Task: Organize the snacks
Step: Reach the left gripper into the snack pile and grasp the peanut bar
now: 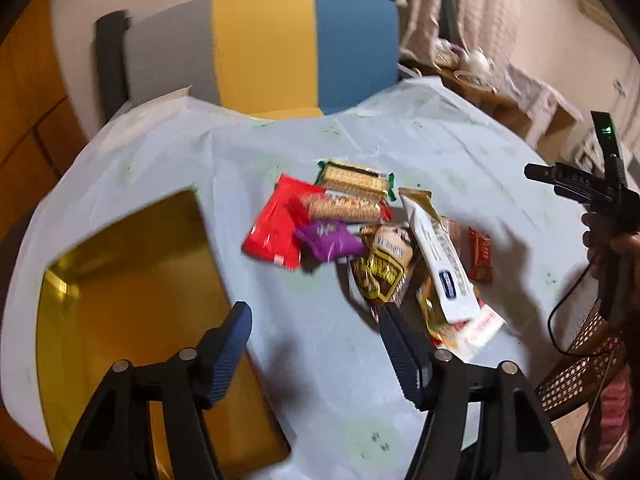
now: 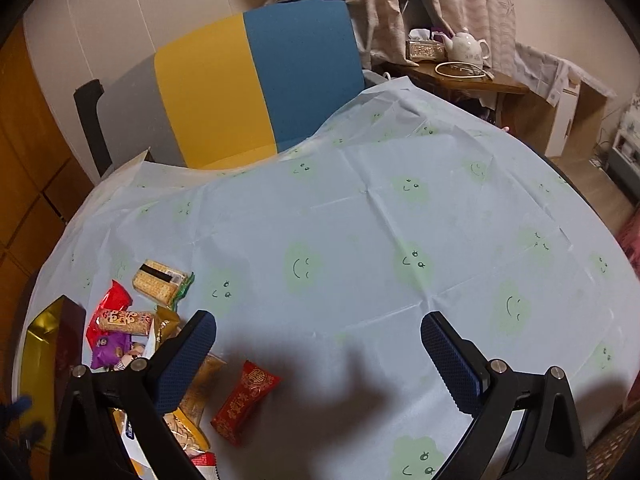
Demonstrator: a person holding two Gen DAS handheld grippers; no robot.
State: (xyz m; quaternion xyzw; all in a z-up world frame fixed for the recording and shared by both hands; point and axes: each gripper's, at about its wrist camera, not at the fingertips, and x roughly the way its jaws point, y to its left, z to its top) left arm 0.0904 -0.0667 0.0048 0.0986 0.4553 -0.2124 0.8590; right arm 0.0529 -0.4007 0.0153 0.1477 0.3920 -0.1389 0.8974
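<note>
A pile of snack packets lies on the pale blue tablecloth (image 1: 320, 360): a red packet (image 1: 276, 228), a purple packet (image 1: 330, 240), a green-edged cracker pack (image 1: 356, 180), a brown-gold bag (image 1: 382, 268), a white packet (image 1: 440, 260) and a small red-brown bar (image 1: 480, 254). A gold-lined box (image 1: 132, 312) stands open at the left. My left gripper (image 1: 316, 320) is open and empty, just in front of the pile. My right gripper (image 2: 318, 334) is open and empty above bare cloth; the red bar (image 2: 244, 400) lies below its left finger, and the pile (image 2: 132, 320) sits left of it.
A grey, yellow and blue chair (image 1: 264, 48) stands behind the table. A side table with a white teapot (image 2: 466, 46) stands at the back right. The right gripper's body (image 1: 600, 200) shows at the right edge of the left wrist view. A woven chair seat (image 1: 580, 372) is by the table's right edge.
</note>
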